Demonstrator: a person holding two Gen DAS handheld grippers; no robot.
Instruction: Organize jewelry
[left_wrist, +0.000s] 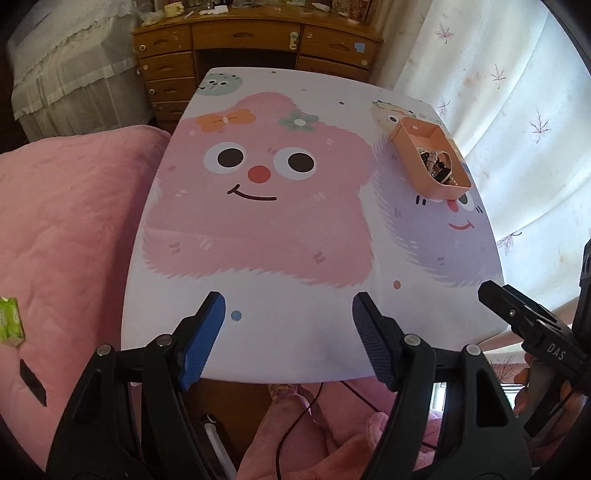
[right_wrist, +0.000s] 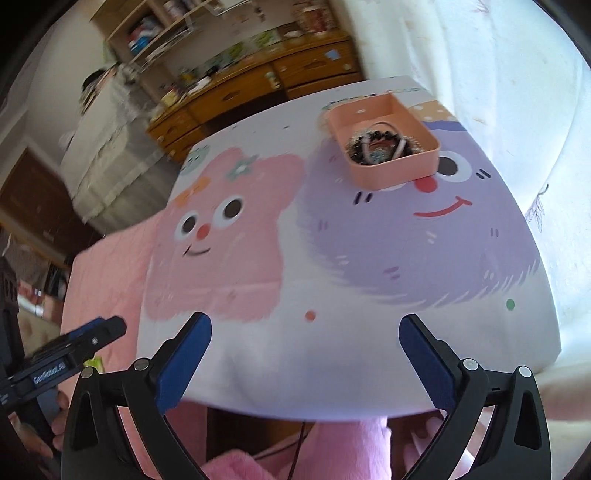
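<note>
While both grippers hang above the near edge of a small table (left_wrist: 325, 343) printed with cartoon faces, neither holds anything. Left gripper (left_wrist: 288, 339), lower centre of the left wrist view: blue pads spread apart, bare tabletop between them. Right gripper (right_wrist: 304, 356), lower centre of the right wrist view: pads spread wider, also with only tabletop between them. Peach tray (left_wrist: 448, 192), upper right of the left wrist view and upper centre-right of the right wrist view: open-topped, resting flat on the lilac face, well apart from both grippers. Jewelry (left_wrist: 436, 162): a tangled heap of dark and pale pieces inside the tray, at its nearer end. Wooden dresser (left_wrist: 255, 40): beyond the table's far edge. Pink quilt (left_wrist: 70, 221): left of the table.
</note>
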